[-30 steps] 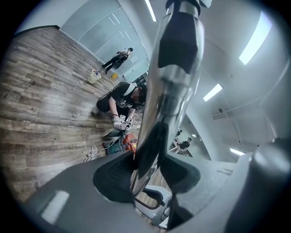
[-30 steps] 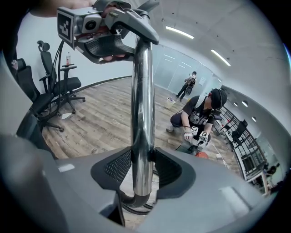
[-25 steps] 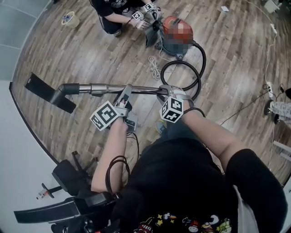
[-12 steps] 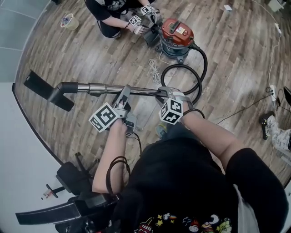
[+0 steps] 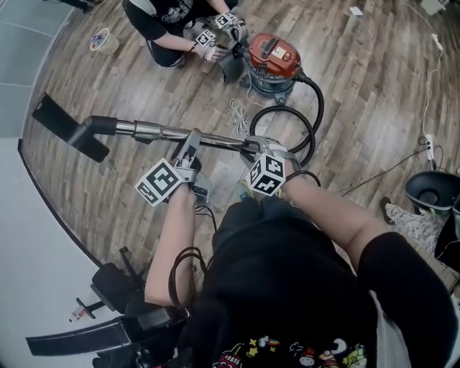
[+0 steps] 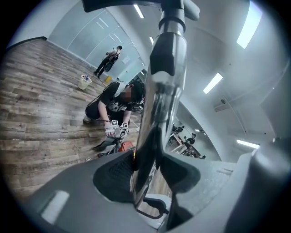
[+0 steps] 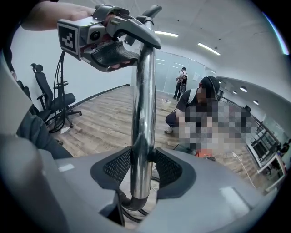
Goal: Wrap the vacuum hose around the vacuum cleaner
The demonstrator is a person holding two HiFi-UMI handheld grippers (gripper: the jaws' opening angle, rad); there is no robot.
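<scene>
The chrome wand tube [image 5: 158,131] lies level above the floor, with its black floor nozzle [image 5: 66,126] at the left end. My left gripper [image 5: 192,140] is shut on the tube's middle [image 6: 154,113]. My right gripper [image 5: 257,146] is shut on the tube [image 7: 143,113] close to its curved handle end. From there the black hose [image 5: 310,108] loops across the floor to the red vacuum cleaner [image 5: 272,54]. In the right gripper view, the left gripper [image 7: 113,45] shows farther up the tube.
Another person [image 5: 162,18] crouches beside the vacuum cleaner with marker-cube grippers [image 5: 215,32] at its left side. A coiled white cord [image 5: 239,109] lies near the hose loop. A tape roll [image 5: 100,41] sits far left, a black bin [image 5: 433,190] right, chair bases [image 5: 108,284] behind me.
Both grippers and the wand have shifted slightly up and left in the head view, nozzle leading. Both grips hold as before. A black bin has come into view at the right.
</scene>
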